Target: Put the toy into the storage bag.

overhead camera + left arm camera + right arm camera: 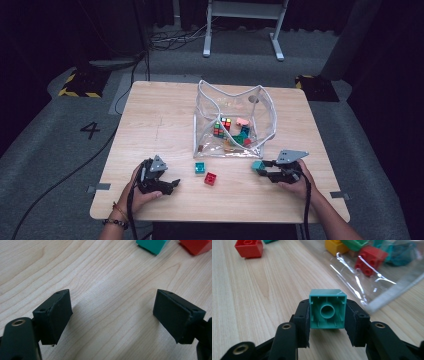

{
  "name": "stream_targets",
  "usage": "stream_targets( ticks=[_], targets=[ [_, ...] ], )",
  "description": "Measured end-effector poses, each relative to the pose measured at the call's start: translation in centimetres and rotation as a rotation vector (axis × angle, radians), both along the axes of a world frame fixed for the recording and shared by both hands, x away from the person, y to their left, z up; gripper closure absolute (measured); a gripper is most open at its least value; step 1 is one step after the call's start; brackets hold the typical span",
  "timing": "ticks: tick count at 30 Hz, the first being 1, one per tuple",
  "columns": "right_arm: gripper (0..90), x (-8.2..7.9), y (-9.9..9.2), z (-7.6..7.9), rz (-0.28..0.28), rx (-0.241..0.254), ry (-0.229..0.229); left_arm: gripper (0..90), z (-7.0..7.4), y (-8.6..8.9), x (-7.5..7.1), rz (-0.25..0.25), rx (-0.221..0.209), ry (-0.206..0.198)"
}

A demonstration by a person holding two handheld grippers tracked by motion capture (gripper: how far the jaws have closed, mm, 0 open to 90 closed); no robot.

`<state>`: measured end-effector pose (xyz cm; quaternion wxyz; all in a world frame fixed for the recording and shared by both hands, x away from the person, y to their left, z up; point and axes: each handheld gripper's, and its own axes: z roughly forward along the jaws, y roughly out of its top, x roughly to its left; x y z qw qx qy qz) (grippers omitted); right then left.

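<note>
My right gripper (327, 323) is shut on a teal brick (327, 312), its hollow underside facing the camera; both pads press its sides. From above, that teal brick (258, 165) sits at the tip of the right gripper (263, 169), just in front of the clear plastic bag (265, 107). My left gripper (112, 315) stands open over bare wood with nothing between its jaws; in the high view the left gripper (172, 185) rests near the table's front left. A second teal brick (200, 168) and a red brick (210, 178) lie between the two grippers.
The clear bag holds several coloured bricks (239, 137) and cube puzzles (226, 123). The wooden table (155, 115) has bare room at left and back. Cables (65, 175) run over the grey floor at left, and a white frame (242, 15) stands behind the table.
</note>
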<state>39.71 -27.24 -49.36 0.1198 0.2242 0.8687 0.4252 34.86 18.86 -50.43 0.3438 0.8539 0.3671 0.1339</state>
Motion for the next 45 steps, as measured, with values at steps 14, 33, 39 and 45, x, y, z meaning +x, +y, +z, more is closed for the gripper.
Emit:
stream_targets(
  ticks=[14, 33, 39, 45],
  targets=[
    [59.5, 1.0, -3.9, 2.0, -0.175, 0.042, -0.052, 15.6, 0.0, 0.0, 0.0, -0.001, 0.001, 0.002],
    [59.5, 7.3, -7.3, 6.7, -0.354, 0.117, -0.123, 15.6, 0.0, 0.0, 0.0, 0.000, 0.000, -0.001],
    [59.5, 8.9, -7.0, 9.1, -0.358, 0.116, -0.136, 15.6, 0.0, 0.0, 0.0, 0.000, -0.001, -0.001],
    [59.5, 10.0, -6.4, 10.9, -0.362, 0.107, -0.162, 15.6, 0.0, 0.0, 0.0, 0.000, -0.001, -0.001]
  ],
)
